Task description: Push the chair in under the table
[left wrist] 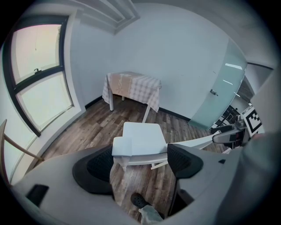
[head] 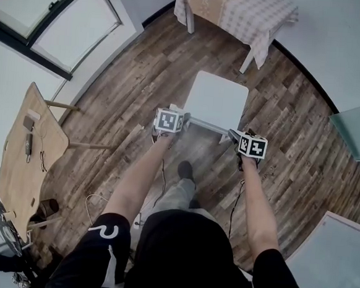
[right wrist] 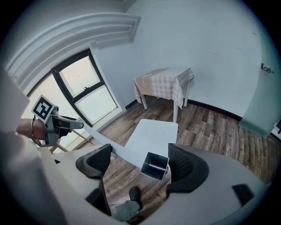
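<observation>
White chair (head: 217,100) sits well apart from the table (head: 240,11); our left gripper (left wrist: 140,162) and right gripper (right wrist: 139,166) straddle its back's ends, jaws wide.

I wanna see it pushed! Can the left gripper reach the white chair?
Probably yes: the left gripper is open, a back corner of the white chair sits between its jaws, nothing blocks it.

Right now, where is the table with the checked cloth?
The table stands top centre in the head view, by the wall, beyond the white chair, bare floor between them.
</observation>
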{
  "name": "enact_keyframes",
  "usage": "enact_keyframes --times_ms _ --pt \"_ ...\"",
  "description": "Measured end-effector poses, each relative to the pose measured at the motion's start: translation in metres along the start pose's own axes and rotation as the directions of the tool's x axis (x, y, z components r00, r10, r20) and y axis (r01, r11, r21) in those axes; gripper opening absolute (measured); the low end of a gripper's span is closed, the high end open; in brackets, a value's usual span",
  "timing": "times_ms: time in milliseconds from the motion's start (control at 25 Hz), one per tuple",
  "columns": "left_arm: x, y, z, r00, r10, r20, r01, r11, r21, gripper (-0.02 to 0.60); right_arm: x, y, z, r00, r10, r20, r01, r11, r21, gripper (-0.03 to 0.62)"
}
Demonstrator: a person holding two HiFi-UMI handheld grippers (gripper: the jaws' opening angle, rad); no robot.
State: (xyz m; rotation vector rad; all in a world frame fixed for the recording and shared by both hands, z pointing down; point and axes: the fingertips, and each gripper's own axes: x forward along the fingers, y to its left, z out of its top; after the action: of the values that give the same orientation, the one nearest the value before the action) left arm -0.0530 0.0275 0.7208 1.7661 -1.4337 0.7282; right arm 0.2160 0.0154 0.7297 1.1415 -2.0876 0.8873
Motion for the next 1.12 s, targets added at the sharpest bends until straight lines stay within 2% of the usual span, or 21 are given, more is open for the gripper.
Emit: enact_keyframes --times_ms 280,560,800,1120 --pt "0.027 0.016 0.040 1.000 -0.014 0.009 0.014 1.000 -0.021 0.388 0.029 -0.012 0.042 1.000 -0.014 -0.012 0.014 1.000 0.002 0.420" --pt "0.045 0.031 0.070 1.000 -0.019 -0.003 0.019 1.000 -0.005 0.388 0.050 -0.016 0.068 1.000 -0.016 -0.021 0.017 1.000 0.017 0.420" --pt "0.066 0.039 0.104 1.000 -0.019 0.022 0.020 1.000 -0.005 0.388 0.072 -0.029 0.104 1.000 -0.012 -0.015 0.013 1.000 0.010 0.420" --pt "0.095 0.056 0.152 1.000 -0.019 0.014 0.019 1.000 -0.002 0.388 0.104 -0.043 0.149 1.000 -0.003 -0.022 0.003 1.000 0.012 0.420"
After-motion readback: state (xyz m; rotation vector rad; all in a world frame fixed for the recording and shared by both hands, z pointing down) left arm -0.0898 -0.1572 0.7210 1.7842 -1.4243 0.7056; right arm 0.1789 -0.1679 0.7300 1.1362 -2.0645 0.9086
